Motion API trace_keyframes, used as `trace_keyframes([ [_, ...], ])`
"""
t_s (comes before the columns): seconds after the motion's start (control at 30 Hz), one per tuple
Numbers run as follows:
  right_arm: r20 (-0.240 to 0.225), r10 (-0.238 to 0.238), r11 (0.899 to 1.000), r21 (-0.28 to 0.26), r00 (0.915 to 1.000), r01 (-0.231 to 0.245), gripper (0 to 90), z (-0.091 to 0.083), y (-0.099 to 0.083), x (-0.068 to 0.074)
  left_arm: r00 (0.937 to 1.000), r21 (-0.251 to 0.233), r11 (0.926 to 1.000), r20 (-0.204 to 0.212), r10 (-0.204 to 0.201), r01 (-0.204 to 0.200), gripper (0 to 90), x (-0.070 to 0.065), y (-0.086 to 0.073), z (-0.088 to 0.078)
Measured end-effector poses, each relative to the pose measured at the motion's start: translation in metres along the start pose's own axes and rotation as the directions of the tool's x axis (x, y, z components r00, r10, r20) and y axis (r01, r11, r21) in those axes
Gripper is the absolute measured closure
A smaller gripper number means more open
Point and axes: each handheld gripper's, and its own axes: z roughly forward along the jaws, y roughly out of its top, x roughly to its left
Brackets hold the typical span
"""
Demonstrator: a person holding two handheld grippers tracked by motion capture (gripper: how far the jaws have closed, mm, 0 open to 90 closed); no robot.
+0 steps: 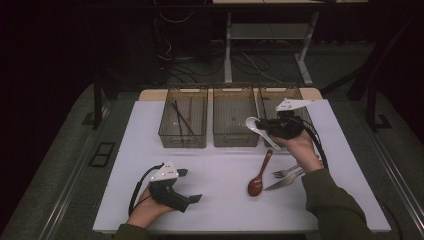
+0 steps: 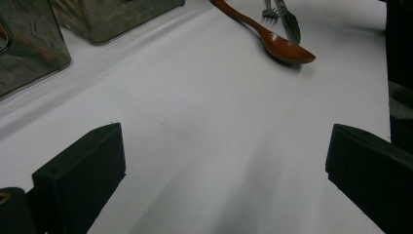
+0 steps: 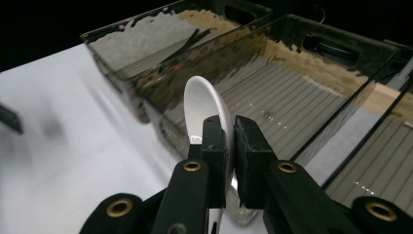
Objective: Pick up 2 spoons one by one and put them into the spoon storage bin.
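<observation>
My right gripper (image 1: 264, 128) is shut on a white ceramic spoon (image 1: 253, 124), held in the air just in front of the middle clear bin (image 1: 234, 137). In the right gripper view the white spoon (image 3: 206, 109) stands on edge, pinched between the two black jaws of the right gripper (image 3: 230, 141), its bowl toward the middle bin (image 3: 292, 83). My left gripper (image 1: 190, 185) rests open near the table's front left, nothing between its fingers. The left gripper view shows the left gripper (image 2: 224, 146) with its jaws wide apart over bare white table.
Three clear bins line the back of the white table (image 1: 150, 165); the left bin (image 1: 183, 125) holds dark chopsticks (image 1: 182, 119). A brown wooden spoon (image 1: 259, 176), a fork (image 1: 285, 172) and a knife (image 1: 284, 182) lie at centre right.
</observation>
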Motion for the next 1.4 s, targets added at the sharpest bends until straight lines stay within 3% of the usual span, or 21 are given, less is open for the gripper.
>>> trace_keyframes([
  [0.3,0.006,-0.009,1.0,0.012,0.9999,0.009,83.1,0.027,0.034,-0.007,1.0,0.0,1.0,0.002,0.004,-0.004,0.3,0.001,0.0,-0.002],
  [0.67,0.002,-0.04,0.998,0.052,0.9992,0.04,83.1,0.067,0.049,-0.008,1.0,-0.006,1.0,0.002,0.004,-0.004,0.3,0.001,0.0,-0.002],
  [0.97,0.006,-0.067,0.99,0.121,0.9977,0.066,83.1,0.094,0.046,-0.007,1.0,-0.012,0.9999,0.006,-0.001,0.001,0.3,0.0,0.0,-0.002],
  [1.2,0.0,-0.082,0.974,0.213,0.9966,0.081,83.0,0.108,0.036,-0.005,1.0,-0.008,1.0,0.007,0.001,-0.001,0.3,0.0,0.0,-0.002],
  [1.4,-0.006,-0.086,0.962,0.26,0.9963,0.085,82.5,0.112,0.033,-0.004,1.0,-0.007,1.0,0.009,-0.001,0.001,0.3,0.0,0.0,-0.002],
])
